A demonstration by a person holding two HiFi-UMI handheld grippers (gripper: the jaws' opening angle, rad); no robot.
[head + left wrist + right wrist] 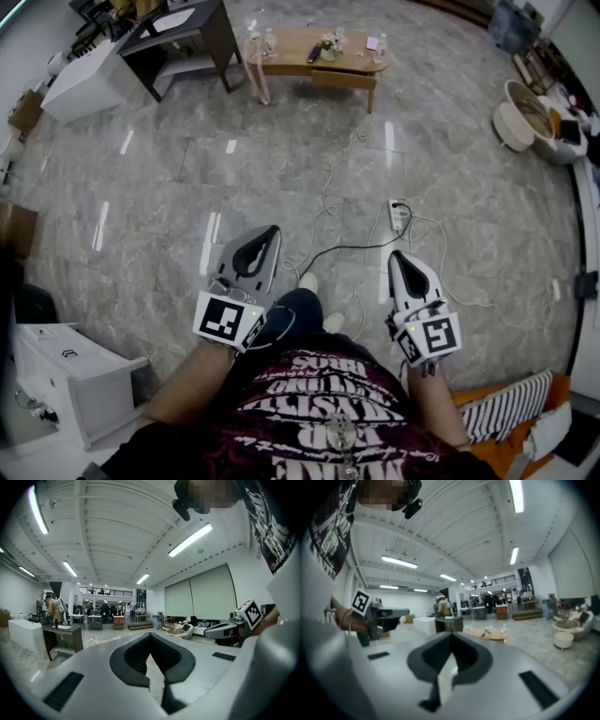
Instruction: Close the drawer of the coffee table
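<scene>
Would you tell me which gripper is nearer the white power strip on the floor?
Right. The right gripper is held just short of the power strip; the left gripper is farther off to its left.

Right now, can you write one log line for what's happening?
left gripper: shut, empty | right gripper: shut, empty | coffee table: far ahead | drawer: untouched
</scene>
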